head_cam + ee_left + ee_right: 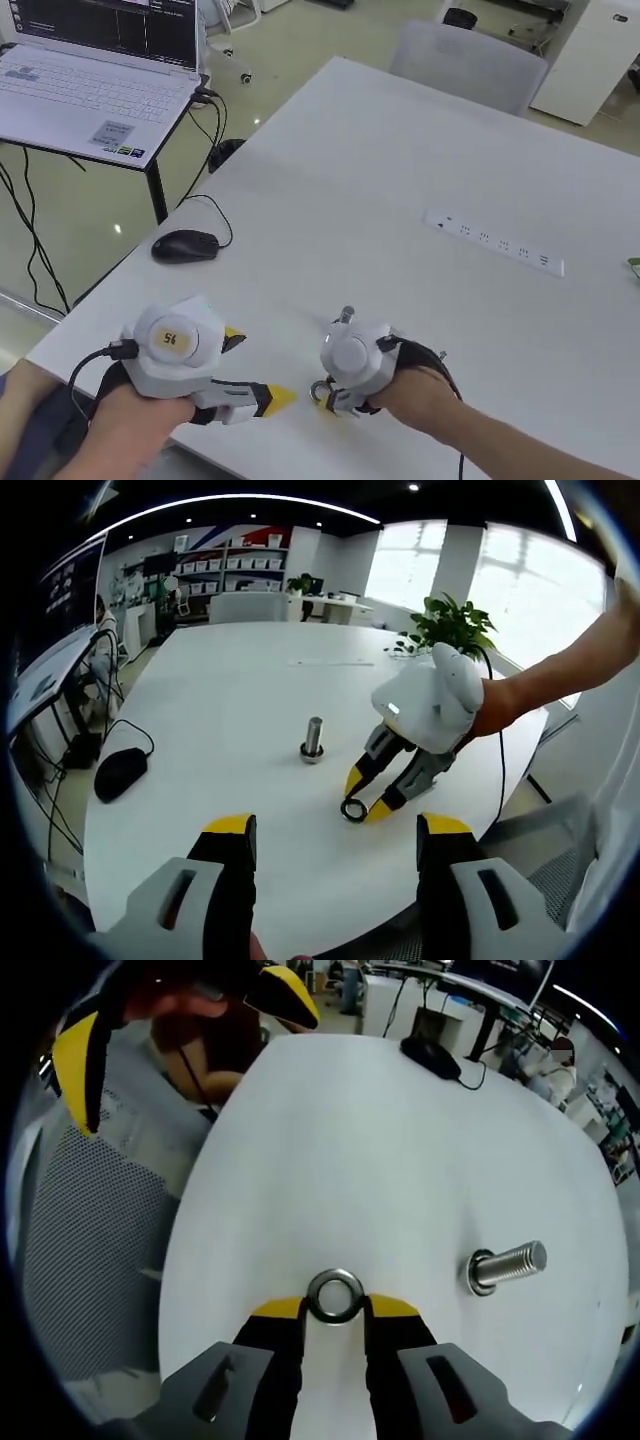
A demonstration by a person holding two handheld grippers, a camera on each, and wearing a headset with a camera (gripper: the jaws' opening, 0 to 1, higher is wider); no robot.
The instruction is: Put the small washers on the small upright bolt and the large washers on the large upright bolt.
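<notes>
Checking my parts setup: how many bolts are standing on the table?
1. The bolt stands upright on the table, near the right gripper, which grips a washer. A second may be hidden behind the grippers.

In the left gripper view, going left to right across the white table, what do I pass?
black computer mouse → upright silver steel bolt → silver metal washer ring, gripped at the yellow tips of the right gripper
</notes>
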